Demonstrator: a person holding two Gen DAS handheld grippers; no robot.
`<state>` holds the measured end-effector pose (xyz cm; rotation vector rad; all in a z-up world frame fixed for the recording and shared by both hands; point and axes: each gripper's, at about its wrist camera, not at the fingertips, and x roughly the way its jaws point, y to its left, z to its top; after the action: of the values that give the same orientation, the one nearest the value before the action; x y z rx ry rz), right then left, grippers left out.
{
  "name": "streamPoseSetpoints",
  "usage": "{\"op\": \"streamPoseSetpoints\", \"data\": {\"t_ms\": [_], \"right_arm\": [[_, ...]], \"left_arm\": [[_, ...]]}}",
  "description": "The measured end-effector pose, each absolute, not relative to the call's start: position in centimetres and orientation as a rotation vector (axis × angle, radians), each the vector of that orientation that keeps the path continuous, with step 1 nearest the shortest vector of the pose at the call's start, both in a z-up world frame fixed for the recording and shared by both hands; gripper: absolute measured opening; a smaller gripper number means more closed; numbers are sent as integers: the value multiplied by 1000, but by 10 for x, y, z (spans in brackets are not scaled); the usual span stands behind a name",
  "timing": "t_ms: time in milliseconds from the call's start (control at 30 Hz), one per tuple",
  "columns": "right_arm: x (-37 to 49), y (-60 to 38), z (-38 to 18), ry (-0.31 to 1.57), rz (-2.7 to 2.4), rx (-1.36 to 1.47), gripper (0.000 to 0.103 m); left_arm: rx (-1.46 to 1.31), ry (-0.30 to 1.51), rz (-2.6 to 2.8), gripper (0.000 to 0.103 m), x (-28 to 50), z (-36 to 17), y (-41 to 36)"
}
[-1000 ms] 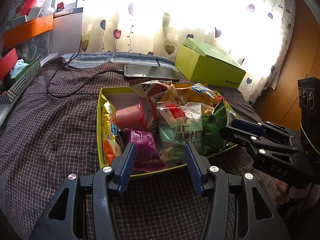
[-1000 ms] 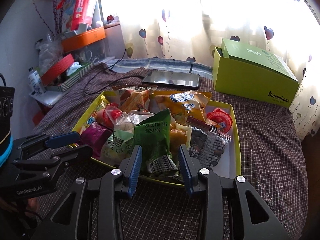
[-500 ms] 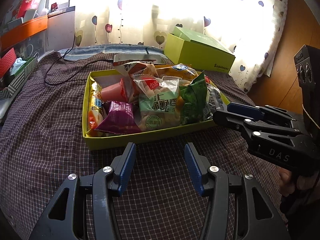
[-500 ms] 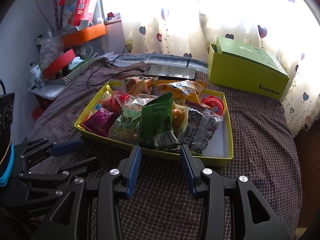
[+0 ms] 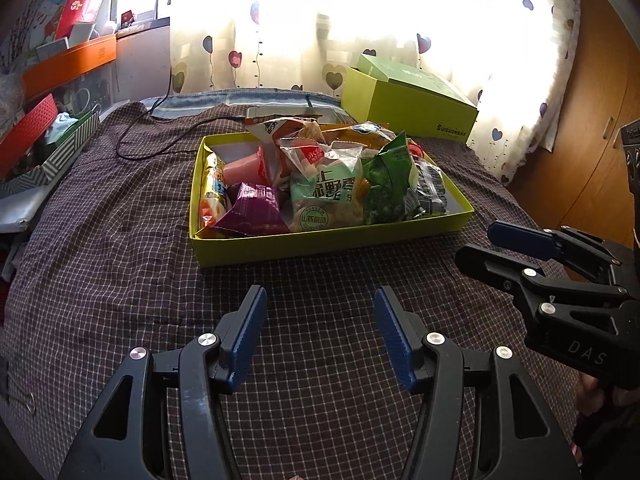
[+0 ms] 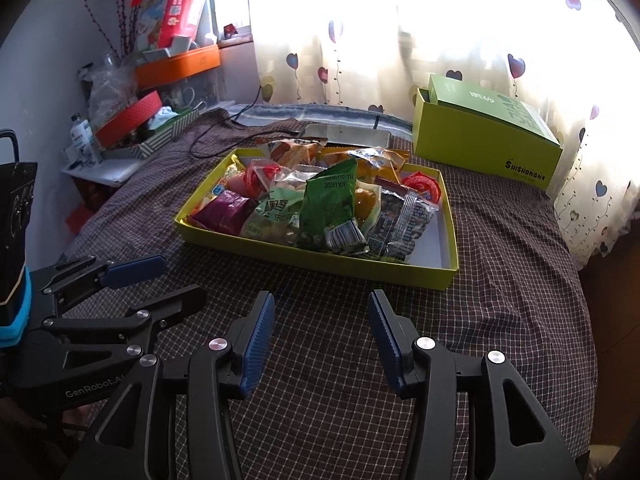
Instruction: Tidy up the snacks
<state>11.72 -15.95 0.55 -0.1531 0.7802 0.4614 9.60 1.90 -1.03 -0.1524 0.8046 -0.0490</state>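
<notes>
Strong daylight came through the curtain [image 5: 360, 32] at the back and blew it out to near white in both views, hiding most of its pattern. Against that backlight the checked cloth [image 5: 120, 260] sat dim and the near gripper arms were almost black. The snack tray [image 6: 320, 264] caught soft light, with small glints on the wrappers. The corners of each frame fell to black vignette, and the fisheye bent the green box [image 6: 480, 148] and the wall edges outward. Focus was fairly sharp throughout, with no motion blur
</notes>
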Motion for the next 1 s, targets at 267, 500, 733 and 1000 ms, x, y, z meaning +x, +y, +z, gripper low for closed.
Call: {"op": "streamPoseSetpoints", "data": {"t_ms": [267, 500, 733, 1000], "right_arm": [[93, -158, 9, 765, 465, -156, 50], [85, -156, 10, 757, 459, -160, 51], [91, -154, 6, 768, 456, -161, 51], [124, -154, 5, 749, 444, -145, 50]], "left_arm": [[-113, 778, -46, 57, 76, 1, 10], [-79, 778, -47, 57, 64, 4, 2], [-84, 789, -51, 57, 66, 2, 4], [-92, 800, -47, 57, 83, -6, 12]]}}
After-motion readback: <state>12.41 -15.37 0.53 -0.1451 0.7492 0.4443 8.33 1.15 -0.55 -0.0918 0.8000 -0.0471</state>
